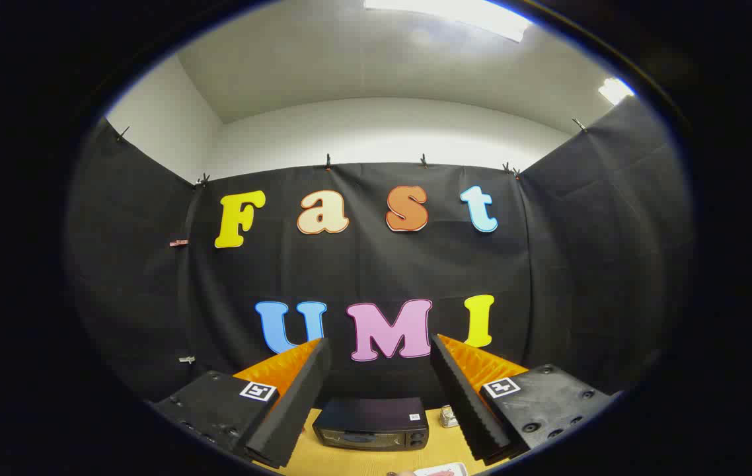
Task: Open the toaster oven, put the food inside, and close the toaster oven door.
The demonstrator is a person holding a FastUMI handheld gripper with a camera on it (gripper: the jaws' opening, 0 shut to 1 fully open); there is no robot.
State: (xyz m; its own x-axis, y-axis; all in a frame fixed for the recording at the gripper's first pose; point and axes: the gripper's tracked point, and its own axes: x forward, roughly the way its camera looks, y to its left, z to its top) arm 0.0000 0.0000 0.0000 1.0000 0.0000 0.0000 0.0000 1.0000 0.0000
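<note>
Holding wide above the table, nothing gripped

Looking along my gripper (379, 360), I find its two fingers spread far apart with nothing between the pads. They hang above a light wooden table (323, 456) and touch no object.

The toaster oven (371, 424) sits on that table, seen in the gap between my fingers and well beyond them, close to the black cloth wall (376, 264). Its door appears closed, with two round knobs at its right end.

Just to the right of the oven, near my right finger (458, 396), stands a small pale object (448, 416), too small to identify. Nearer to me than the oven, a white-edged item with red on it (442, 470) lies on the table; I cannot tell what it is.
</note>
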